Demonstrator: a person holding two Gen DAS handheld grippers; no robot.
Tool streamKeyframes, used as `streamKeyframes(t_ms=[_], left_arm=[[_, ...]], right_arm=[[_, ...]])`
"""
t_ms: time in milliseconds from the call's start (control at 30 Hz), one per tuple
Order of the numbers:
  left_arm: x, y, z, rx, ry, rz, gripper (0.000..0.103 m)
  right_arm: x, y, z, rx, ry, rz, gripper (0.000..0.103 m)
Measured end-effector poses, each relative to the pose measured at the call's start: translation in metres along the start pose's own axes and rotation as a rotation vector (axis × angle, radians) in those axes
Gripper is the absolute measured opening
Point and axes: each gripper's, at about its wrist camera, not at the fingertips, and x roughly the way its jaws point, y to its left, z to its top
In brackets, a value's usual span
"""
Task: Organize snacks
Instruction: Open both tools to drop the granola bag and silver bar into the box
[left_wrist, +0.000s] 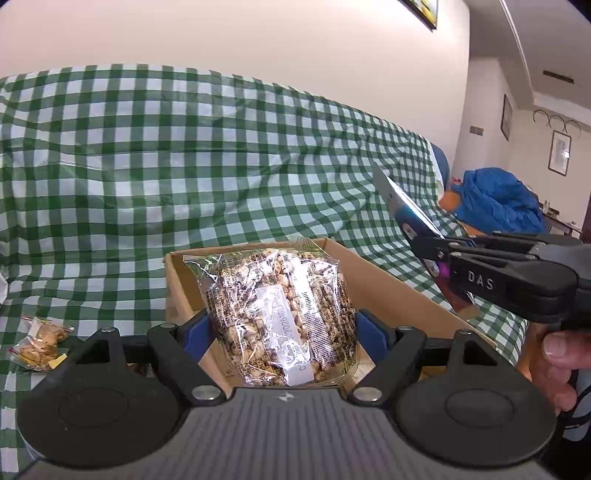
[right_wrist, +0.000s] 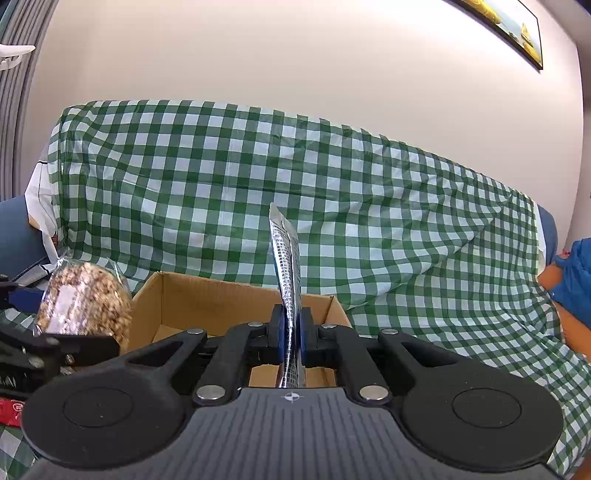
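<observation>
The left gripper (left_wrist: 282, 332) held a clear bag of nuts (left_wrist: 280, 314), jaws wide and pressing its sides, above the open cardboard box (left_wrist: 384, 280). The right gripper (right_wrist: 291, 338) was clamped nearly closed on a thin foil packet (right_wrist: 286, 266) standing upright over the same box (right_wrist: 207, 295). A small snack bag (left_wrist: 37, 343) lay at nine o'clock on the checked cloth (left_wrist: 184, 166). Lowering each packet in turn, then releasing low inside, would likely keep them tidy and avoid the grippers colliding.

A green-checked cloth (left_wrist: 221, 155) bears a cardboard box (left_wrist: 388, 280) and 1 small snack bag (left_wrist: 38, 341).
</observation>
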Motion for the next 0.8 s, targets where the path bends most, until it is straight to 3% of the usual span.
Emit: streamKeyframes(t_ms=[333,800], left_arm=[[0.014,-0.014,-0.002,0.04,0.014,-0.03,0.085],[0.024,-0.017,-0.001,0.022,0.018,-0.044,0.085]], right_arm=[[0.002,-0.001,0.0,-0.003,0.005,-0.002,0.007],[0.003,0.001,0.001,-0.002,0.007,-0.004,0.007]])
